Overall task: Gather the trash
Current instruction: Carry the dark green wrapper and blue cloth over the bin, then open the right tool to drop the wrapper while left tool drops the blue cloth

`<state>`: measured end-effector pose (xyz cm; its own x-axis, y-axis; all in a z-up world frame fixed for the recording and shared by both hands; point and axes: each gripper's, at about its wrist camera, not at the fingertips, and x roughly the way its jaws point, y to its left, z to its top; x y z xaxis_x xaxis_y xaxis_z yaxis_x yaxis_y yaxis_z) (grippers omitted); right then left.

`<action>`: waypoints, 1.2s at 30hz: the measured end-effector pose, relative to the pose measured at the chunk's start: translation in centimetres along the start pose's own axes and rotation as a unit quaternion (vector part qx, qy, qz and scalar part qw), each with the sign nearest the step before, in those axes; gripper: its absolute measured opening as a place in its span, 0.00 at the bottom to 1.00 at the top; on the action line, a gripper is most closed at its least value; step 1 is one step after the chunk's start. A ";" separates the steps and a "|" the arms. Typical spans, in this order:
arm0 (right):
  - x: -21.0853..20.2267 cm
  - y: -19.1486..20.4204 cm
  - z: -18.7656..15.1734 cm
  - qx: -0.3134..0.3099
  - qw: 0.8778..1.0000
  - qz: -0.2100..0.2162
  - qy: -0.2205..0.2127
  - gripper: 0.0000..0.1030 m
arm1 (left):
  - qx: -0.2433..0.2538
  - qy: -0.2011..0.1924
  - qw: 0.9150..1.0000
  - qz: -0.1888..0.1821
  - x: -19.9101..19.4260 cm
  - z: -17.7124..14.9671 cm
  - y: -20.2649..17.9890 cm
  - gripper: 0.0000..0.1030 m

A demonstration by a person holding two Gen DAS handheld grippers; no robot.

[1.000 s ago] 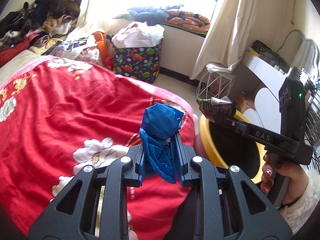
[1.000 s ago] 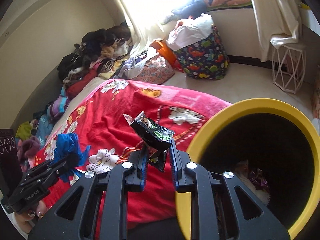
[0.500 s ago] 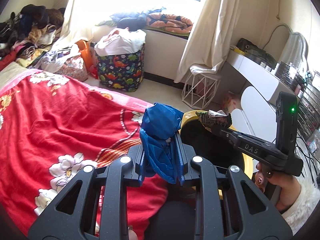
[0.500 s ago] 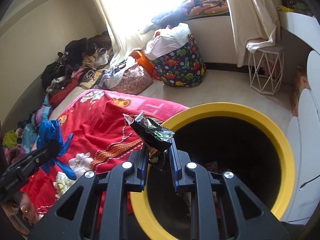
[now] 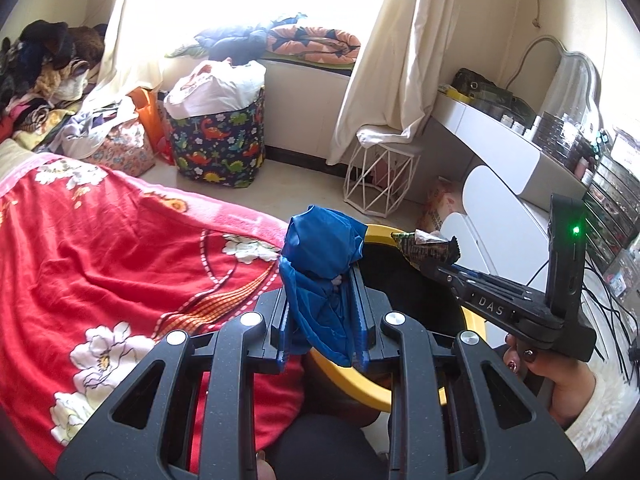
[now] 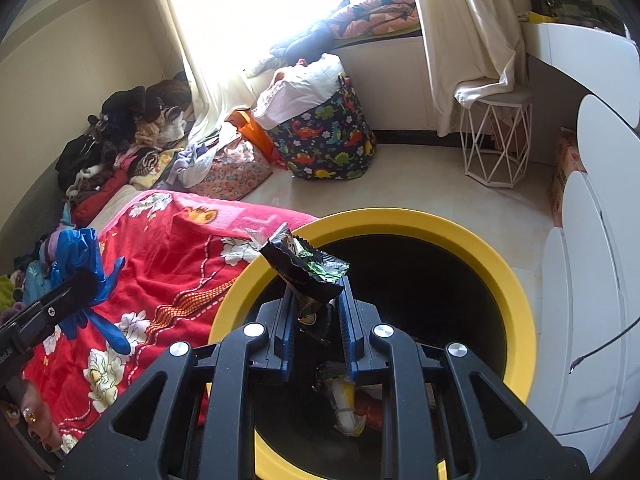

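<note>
The dark snack wrapper sat clenched in my right claw, directly over the yellow bin. My left claw gripped blue plastic at the rim; releasing there risked spilling onto the bed.

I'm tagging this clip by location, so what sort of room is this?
Most likely a bedroom: a bed under a red floral blanket, piled clothes by the wall, and a dinosaur-print laundry basket.

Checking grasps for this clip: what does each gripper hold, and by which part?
Left gripper: crumpled blue plastic bag, pinched at its lower bunch. Right gripper: dark snack wrapper, pinched at its lower end.
</note>
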<state>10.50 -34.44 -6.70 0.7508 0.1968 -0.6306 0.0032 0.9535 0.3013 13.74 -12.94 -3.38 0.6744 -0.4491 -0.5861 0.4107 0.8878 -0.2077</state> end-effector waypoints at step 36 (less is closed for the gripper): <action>-2.3 -4.3 -1.7 0.081 0.996 -0.037 0.022 0.50 | 0.034 0.059 0.996 -0.050 7.6 1.3 -5.8 0.53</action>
<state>7.63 -38.66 -7.72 0.7148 0.1397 -0.6852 0.1672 0.9173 0.3614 17.29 -21.61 -5.66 0.5528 -0.5157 -0.6545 0.5155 0.8288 -0.2177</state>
